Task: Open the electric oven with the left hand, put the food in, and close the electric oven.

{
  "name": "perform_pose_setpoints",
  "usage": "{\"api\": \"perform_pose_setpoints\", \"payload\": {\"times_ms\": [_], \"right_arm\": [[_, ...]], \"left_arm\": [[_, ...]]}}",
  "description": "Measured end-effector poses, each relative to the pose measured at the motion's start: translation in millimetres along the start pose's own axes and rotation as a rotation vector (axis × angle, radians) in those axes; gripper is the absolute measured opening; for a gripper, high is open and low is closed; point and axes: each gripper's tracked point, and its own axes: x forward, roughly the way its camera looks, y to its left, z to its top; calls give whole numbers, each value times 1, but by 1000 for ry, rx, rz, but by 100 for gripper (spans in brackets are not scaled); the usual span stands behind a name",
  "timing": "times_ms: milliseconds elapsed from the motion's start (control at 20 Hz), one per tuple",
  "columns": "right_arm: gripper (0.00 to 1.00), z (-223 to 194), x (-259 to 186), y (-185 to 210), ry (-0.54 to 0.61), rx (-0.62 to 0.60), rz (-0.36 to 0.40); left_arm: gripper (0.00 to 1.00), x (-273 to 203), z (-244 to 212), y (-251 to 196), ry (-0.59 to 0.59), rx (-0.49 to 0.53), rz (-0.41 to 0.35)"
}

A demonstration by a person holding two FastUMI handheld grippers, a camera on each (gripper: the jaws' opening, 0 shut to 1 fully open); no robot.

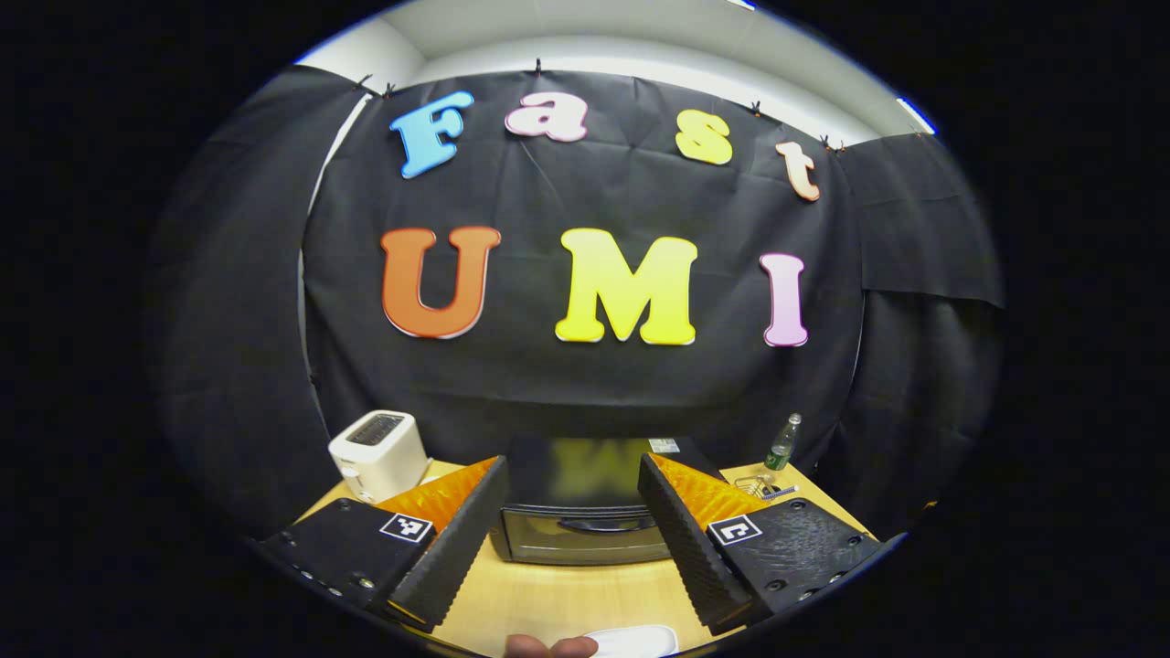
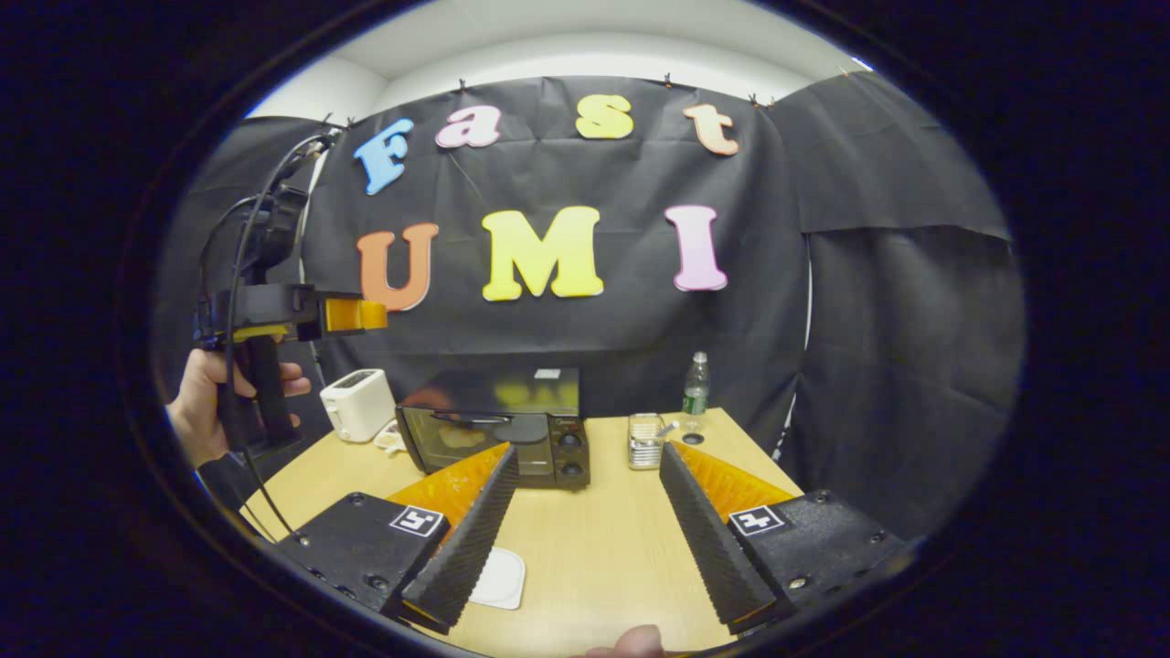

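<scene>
a: where's the electric oven from the left gripper?

b: dead ahead, low centre of the left gripper view — door shut, its handle running side to side between the spread, empty fingers.

a: and the right gripper?

b: also spread, holding nothing; the oven sits centre-left of its frame, farther off — the left looks nearer.
</scene>
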Motion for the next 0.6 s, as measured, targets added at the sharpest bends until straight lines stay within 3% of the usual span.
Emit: {"api": "perform_pose_setpoints", "payload": {"times_ms": [150, 350, 600], "right_arm": [[97, 24, -34, 20, -57, -21, 37], [97, 52, -86, 54, -107, -27, 103], [98, 85, -139, 85, -161, -37, 154]], "left_arm": [[94, -76, 30, 20, -55, 22, 26], [94, -169, 31, 37, -78, -28, 41], [94, -247, 27, 44, -81, -57, 39]]}}
